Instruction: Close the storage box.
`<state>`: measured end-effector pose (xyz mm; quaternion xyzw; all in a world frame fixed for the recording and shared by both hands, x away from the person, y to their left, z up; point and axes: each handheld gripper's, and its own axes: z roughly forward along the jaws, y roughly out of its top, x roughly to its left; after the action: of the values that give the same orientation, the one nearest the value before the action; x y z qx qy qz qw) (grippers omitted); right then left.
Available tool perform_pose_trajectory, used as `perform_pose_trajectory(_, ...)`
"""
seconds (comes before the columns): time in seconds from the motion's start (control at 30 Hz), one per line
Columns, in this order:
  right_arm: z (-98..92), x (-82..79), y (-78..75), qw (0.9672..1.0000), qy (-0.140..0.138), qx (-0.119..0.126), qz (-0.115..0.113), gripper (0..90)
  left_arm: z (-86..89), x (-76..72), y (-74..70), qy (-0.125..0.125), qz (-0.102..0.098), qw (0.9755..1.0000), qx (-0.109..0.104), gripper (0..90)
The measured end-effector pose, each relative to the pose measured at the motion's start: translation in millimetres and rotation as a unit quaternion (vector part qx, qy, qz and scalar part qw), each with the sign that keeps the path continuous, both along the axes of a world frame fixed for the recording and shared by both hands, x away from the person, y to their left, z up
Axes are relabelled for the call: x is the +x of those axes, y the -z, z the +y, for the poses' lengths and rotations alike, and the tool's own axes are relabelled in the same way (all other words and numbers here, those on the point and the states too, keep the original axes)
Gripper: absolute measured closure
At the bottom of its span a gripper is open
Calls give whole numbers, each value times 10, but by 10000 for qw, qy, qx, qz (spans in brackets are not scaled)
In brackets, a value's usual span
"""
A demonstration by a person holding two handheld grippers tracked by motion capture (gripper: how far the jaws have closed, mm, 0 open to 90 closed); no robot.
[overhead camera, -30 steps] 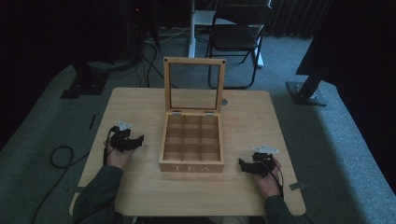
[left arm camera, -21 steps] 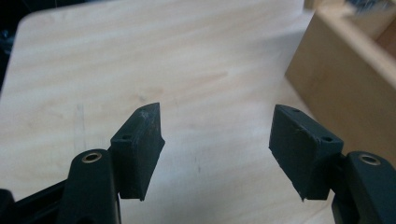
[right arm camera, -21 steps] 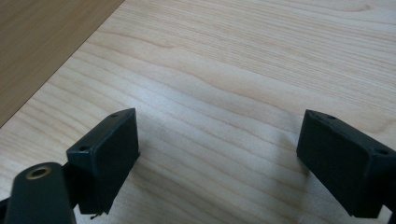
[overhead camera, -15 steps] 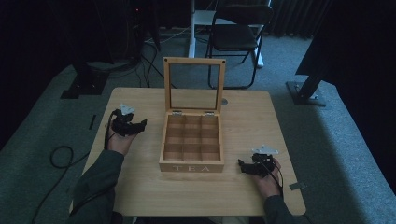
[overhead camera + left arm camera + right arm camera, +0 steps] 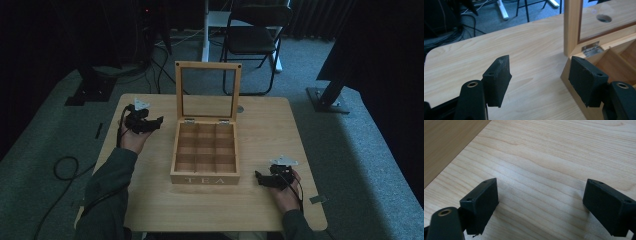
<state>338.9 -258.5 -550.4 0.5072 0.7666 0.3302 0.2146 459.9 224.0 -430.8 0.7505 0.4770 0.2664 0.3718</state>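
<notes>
On my table [image 5: 260, 125] the tea box [image 5: 205, 156] sits central, its windowed lid [image 5: 207, 94] upright so the empty compartments stay reachable. My left claw [image 5: 159, 121] hangs above the table beside the box's back left corner, jaws wide, holding nothing. My right claw [image 5: 259, 177] rests low by the front right corner, likewise wide and empty.

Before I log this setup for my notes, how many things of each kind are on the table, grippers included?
Wooden tea box, lid up: 1
Compartments in it, all bare: 9
Grippers, jaws open, nothing between them: 2, the left gripper and the right gripper
Total on the table: 3 things, the box and two grippers.
</notes>
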Motion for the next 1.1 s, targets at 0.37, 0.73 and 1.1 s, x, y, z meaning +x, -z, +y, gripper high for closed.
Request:
perform_pose_trajectory(0.37, 0, -15, 0, 10000, 54, -1, 1, 125, -133, 168, -145, 243, -84, 9997, -18, 329)
perform_pose_trajectory(0.73, -1, -14, 1, 10000, 51, -1, -1, 125, -244, 333, -218, 349, -27, 9994, -69, 328)
perform_pose_trajectory(1.1, -1, -15, 0, 10000, 53, -1, 1, 125, -305, 482, -221, 435, 80, 9984, -359, 316)
